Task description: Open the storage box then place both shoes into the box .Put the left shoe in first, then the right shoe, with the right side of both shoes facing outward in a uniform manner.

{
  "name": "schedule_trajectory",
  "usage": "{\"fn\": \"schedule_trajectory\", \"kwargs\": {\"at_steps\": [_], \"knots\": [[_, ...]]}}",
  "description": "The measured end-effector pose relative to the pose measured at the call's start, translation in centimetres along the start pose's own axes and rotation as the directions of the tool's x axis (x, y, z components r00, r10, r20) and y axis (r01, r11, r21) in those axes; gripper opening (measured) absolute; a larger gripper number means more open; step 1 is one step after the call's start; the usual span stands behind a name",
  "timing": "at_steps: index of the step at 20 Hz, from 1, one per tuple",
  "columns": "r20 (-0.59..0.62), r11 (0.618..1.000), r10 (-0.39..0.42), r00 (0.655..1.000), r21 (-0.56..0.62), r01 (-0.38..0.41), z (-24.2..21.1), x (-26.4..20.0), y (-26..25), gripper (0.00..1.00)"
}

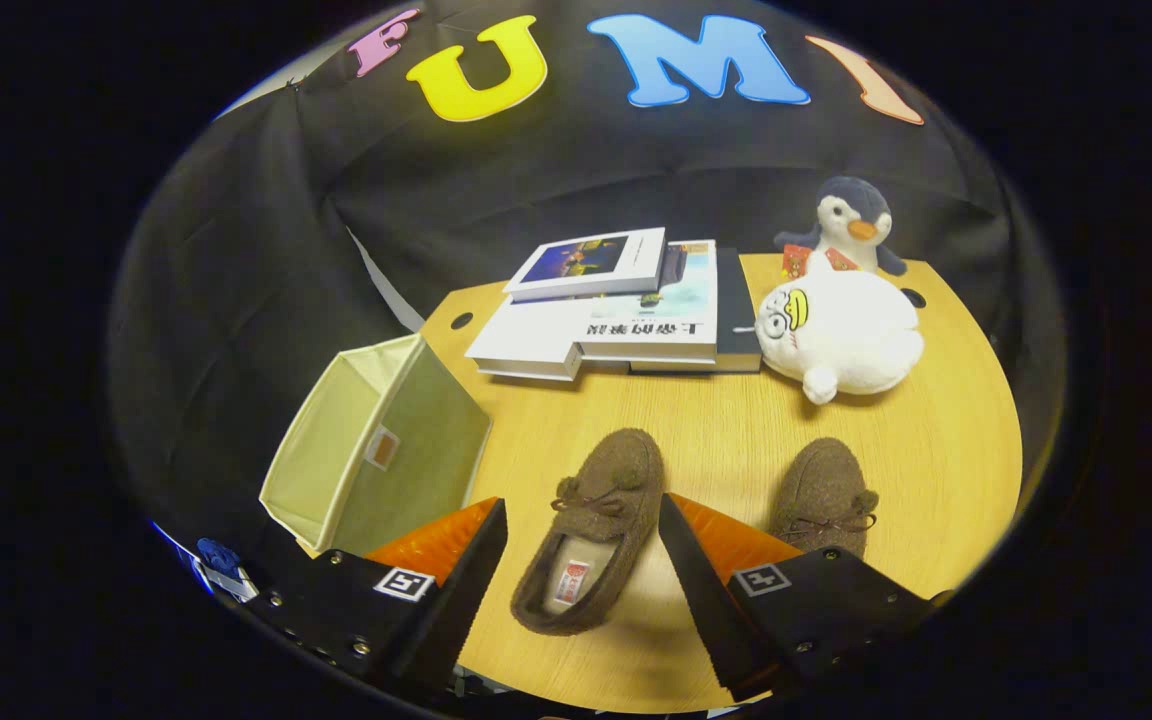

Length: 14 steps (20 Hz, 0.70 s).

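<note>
Shoe between claw fingers

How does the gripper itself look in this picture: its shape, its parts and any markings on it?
The gripper has two wedge-shaped fingers with sawtooth inner edges. Each sits on a dark block fixed with small screws. Each block carries a small square black-and-white marker. No cable shows.

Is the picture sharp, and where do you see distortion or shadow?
Gripper view: strong fisheye bending curves the table edge; the middle is sharp, with the books and the shoe between the open tool fingers crisp; soft shadow lies under the white plush toy; no harsh glare.
</note>
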<state>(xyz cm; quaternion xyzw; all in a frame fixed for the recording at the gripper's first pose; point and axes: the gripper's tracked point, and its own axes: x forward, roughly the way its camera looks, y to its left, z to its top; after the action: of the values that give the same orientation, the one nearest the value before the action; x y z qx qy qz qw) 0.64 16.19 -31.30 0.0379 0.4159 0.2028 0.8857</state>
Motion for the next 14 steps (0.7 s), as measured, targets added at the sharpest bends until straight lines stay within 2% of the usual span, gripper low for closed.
{"fn": "schedule_trajectory", "kwargs": {"at_steps": [4, 6, 13, 14], "knots": [[-0.107, 0.999, -0.032, 0.994, -0.017, 0.031, -3.9, 2.5, -1.3, 0.93], [-0.154, 0.998, -0.059, 0.986, -0.046, 0.052, -5.6, 3.8, -2.2, 0.87], [-0.196, 0.99, -0.143, 0.97, -0.026, 0.14, -5.9, 8.1, -4.4, 0.84], [-0.206, 0.989, -0.15, 0.967, -0.013, 0.15, -6.1, 8.7, -4.5, 0.76]]}}
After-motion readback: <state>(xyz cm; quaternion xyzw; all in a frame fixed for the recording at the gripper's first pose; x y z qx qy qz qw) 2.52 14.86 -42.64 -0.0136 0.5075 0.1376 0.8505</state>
